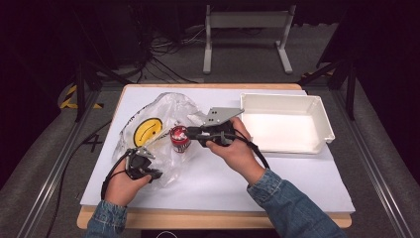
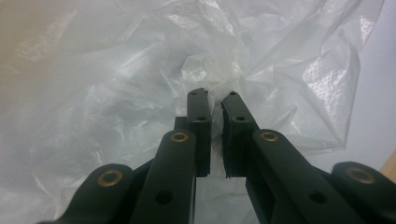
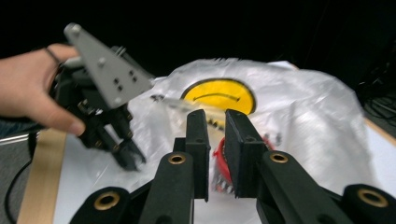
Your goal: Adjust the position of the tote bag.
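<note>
High view: the left tool (image 1: 148, 159) pinches the near edge of the plastic bag (image 1: 163, 111) on the counter (image 1: 277, 173); the right tool (image 1: 190, 132) grips a red can (image 1: 180, 138) at the bag's mouth.

Left gripper view: jaws clenched on film; keep that pinch firm.

Right gripper view: draw the can (image 3: 219, 163) straight out.

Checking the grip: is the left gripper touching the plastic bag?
Touching. In the left gripper view the left gripper has its jaws closed on a fold of the plastic bag.
</note>
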`<state>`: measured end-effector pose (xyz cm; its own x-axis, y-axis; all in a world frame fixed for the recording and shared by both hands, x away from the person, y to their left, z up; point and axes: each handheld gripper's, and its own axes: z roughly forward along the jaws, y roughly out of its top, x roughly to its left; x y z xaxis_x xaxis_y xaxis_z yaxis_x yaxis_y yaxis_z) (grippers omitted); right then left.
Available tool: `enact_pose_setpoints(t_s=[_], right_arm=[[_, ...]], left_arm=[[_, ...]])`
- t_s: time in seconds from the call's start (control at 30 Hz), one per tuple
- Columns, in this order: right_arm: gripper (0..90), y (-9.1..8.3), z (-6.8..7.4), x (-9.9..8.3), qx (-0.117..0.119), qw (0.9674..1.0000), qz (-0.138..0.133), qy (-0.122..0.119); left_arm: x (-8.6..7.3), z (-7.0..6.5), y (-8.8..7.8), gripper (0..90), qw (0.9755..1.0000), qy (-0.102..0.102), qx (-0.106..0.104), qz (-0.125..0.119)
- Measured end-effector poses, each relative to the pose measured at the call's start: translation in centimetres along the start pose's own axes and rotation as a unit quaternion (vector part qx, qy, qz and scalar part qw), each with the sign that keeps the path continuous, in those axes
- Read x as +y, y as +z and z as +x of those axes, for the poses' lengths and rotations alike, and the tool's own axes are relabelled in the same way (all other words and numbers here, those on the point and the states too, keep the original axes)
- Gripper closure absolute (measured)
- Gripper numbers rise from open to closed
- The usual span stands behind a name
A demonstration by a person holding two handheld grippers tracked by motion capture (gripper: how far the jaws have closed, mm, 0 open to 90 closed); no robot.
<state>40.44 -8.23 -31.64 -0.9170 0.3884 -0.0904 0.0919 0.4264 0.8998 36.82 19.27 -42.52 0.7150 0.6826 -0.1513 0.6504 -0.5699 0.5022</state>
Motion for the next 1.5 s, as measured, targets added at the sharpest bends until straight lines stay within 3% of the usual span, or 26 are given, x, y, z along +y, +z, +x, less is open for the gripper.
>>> enact_pose_setpoints(t_s=[0.27,0.43,0.67,0.87,1.0,1.3,1.5], right_arm=[[74.5,1.1,-1.9,0.8,-0.046,0.9989,0.006,-0.002],[77.4,2.3,-3.0,-0.2,-0.076,0.9963,0.039,0.007],[77.7,3.6,-4.0,-2.3,-0.107,0.9893,0.097,0.021],[70.4,4.7,-4.1,-3.7,-0.101,0.9850,0.137,0.028],[61.0,5.4,-3.9,-4.8,-0.096,0.9814,0.164,0.024],[21.8,7.1,-3.2,-6.9,-0.069,0.9728,0.221,0.016],[12.3,8.0,-3.0,-8.0,-0.051,0.9674,0.247,0.017]], left_arm=[[0.0,-0.1,-0.1,82.6,1.0000,0.002,-0.004,-0.004],[0.0,-0.1,-0.1,83.0,1.0000,0.005,-0.004,-0.005],[0.0,-0.1,-0.1,82.8,1.0000,0.006,-0.004,-0.004],[0.0,-0.1,-0.1,81.8,1.0000,0.006,-0.004,-0.005],[0.0,-0.1,-0.2,81.0,1.0000,0.005,-0.003,-0.005],[0.0,-0.1,-0.1,78.0,1.0000,0.002,-0.004,-0.005],[0.0,0.0,-0.1,70.1,0.9999,-0.003,0.004,-0.011]])
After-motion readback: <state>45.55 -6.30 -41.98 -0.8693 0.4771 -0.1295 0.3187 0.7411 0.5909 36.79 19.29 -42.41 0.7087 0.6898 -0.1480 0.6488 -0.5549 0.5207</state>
